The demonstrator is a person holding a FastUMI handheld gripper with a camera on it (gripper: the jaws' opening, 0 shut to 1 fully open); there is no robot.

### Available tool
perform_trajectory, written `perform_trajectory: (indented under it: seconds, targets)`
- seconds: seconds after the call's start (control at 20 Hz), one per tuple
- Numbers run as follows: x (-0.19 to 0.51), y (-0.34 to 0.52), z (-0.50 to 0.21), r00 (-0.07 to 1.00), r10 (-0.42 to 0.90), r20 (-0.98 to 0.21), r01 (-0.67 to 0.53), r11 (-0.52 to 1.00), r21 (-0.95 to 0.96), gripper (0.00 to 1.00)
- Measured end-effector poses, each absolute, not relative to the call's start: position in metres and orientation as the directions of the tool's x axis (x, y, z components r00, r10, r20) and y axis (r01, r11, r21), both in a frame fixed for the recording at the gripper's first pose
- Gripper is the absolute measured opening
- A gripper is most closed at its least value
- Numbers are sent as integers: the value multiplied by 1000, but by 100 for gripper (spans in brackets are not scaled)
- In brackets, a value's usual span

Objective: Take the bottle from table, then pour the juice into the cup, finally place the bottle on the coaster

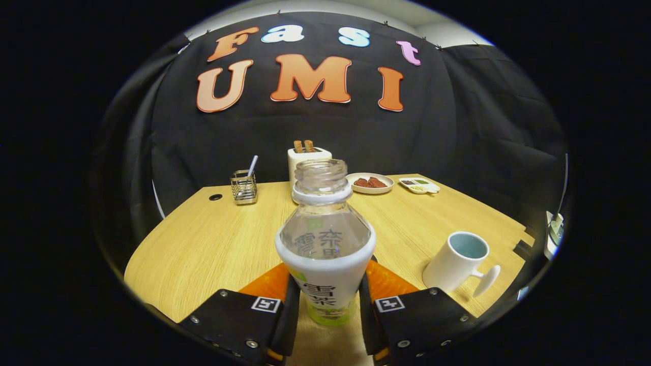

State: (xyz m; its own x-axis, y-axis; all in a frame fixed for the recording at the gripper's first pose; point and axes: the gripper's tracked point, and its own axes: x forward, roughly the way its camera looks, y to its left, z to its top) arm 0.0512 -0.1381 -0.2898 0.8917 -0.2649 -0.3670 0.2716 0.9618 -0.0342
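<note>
Gripper point(325, 305) clamping upright uncapped bottle point(325, 244), clear neck, white label, cup point(456, 262) beside

Bottle point(325, 244) between gripper point(325, 305) fingers; cup point(456, 262) right.

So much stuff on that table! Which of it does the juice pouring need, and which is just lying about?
Needed for the job:
- clear plastic bottle with white label, uncapped, clamped between the gripper fingers
- white ceramic cup with pale blue inside, beside the bottle

Just lying about:
- wire mesh holder with a striped straw
- white toaster with two slices
- plate of reddish food
- small divided dish
</note>
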Motion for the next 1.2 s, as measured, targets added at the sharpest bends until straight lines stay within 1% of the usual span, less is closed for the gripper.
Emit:
perform_trajectory:
  seconds: [0.25,0.55,0.7,0.9,1.0,1.2]
  targets:
    - [44,-146,-264,910,-263,-321,298,952,66,53]
    - [40,-155,-238,926,-248,-284,300,941,155,53]
    - [40,-160,-229,934,-230,-273,296,925,236,53]
    - [40,-171,-228,934,-221,-281,304,905,298,53]
    - [41,-176,-224,938,-206,-278,300,885,357,53]
    - [45,-189,-213,956,-178,-234,278,804,525,53]
